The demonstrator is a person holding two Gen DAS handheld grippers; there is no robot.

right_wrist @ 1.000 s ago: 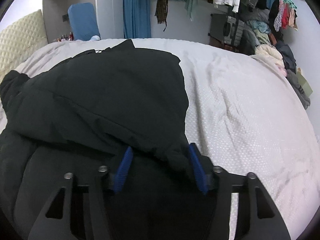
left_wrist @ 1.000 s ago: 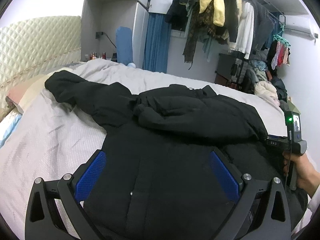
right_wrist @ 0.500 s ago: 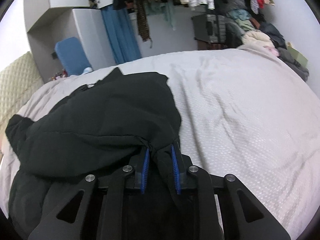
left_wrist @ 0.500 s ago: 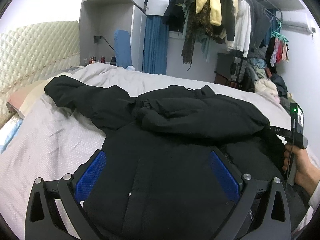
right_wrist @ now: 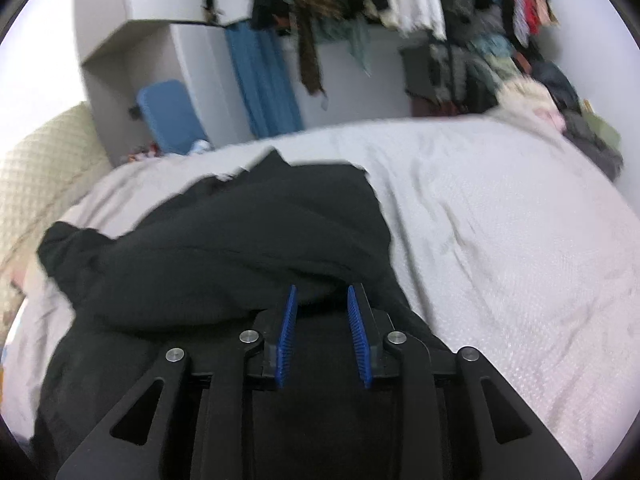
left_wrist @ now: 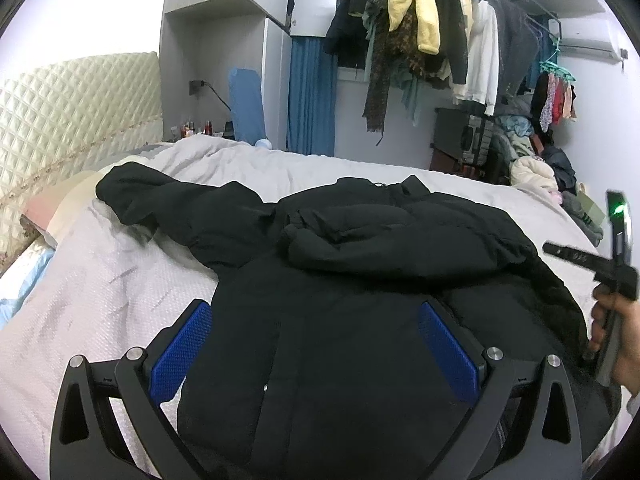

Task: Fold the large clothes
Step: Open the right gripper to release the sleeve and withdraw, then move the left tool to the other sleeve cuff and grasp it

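A black puffer jacket [left_wrist: 360,320] lies on the grey bed [left_wrist: 100,300], one sleeve [left_wrist: 168,200] stretched to the left and the other sleeve [left_wrist: 380,236] folded across its chest. My left gripper [left_wrist: 314,312] hovers wide open just over the jacket's lower body, holding nothing. In the right wrist view my right gripper [right_wrist: 322,292] has a bunched fold of the jacket's [right_wrist: 224,264] right edge between its blue pads [right_wrist: 286,328]; the jaws are opening slightly, with the fabric still gripped and raised. A hand [left_wrist: 616,328] holds that gripper at the far right of the left wrist view.
A quilted headboard [left_wrist: 72,112] and pillows [left_wrist: 48,208] are at the left. Bare bedspread [right_wrist: 500,260] stretches right of the jacket. Beyond the bed stand a clothes rail with hanging garments [left_wrist: 440,40], a blue curtain [left_wrist: 312,96] and a heap of clothes [left_wrist: 536,168].
The right gripper closed on the jacket's right edge, then rose and drew back with it, its jaws widening a little. The left gripper stayed open and nearly still.
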